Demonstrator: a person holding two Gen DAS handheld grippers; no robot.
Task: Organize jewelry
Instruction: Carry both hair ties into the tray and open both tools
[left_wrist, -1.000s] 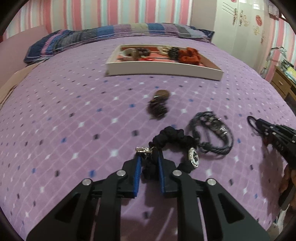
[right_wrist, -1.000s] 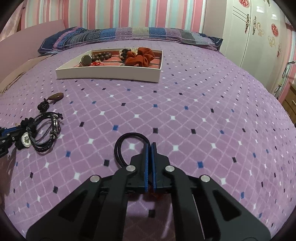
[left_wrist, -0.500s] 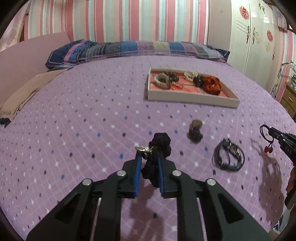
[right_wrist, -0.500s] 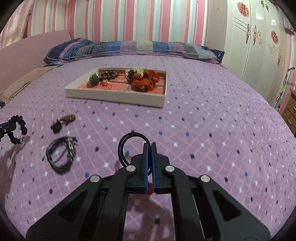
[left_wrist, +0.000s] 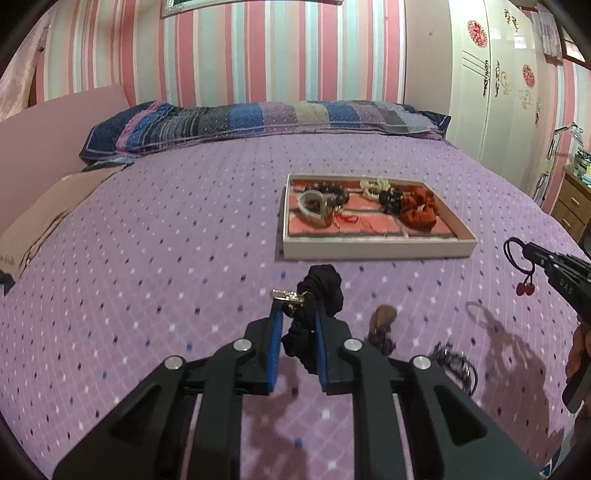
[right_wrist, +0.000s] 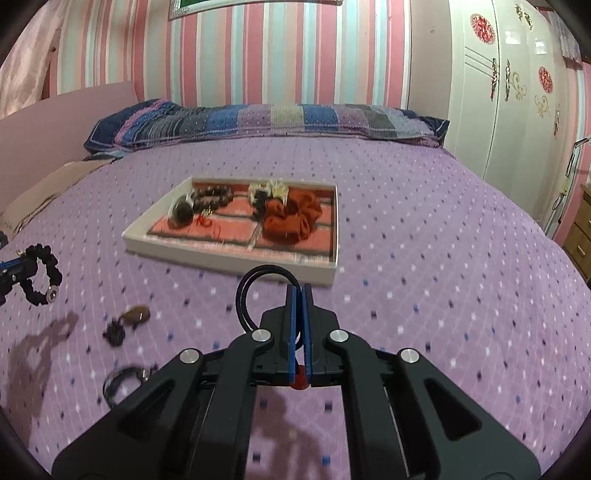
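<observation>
My left gripper (left_wrist: 297, 314) is shut on a black scrunchie (left_wrist: 319, 291) with a silver charm, held above the purple bed; it also shows in the right wrist view (right_wrist: 40, 273). My right gripper (right_wrist: 299, 295) is shut on a black hair tie (right_wrist: 255, 291) with red cherry beads, also in the air; it shows in the left wrist view (left_wrist: 517, 254). The white jewelry tray (left_wrist: 376, 248) (right_wrist: 236, 258) lies ahead of both, holding bead bracelets, a bangle and a red scrunchie (right_wrist: 291, 218).
On the bedspread below lie a brown pendant with a dark tassel (left_wrist: 382, 325) (right_wrist: 129, 321) and a black cord bracelet (left_wrist: 456, 365) (right_wrist: 122, 380). A striped pillow (left_wrist: 258, 122) lies at the headboard. A white wardrobe (left_wrist: 491, 81) and a wooden drawer unit (left_wrist: 572, 199) stand right.
Both grippers have lifted their items off the bed and moved up and toward the tray. The pendant and cord bracelet stay on the bedspread.
</observation>
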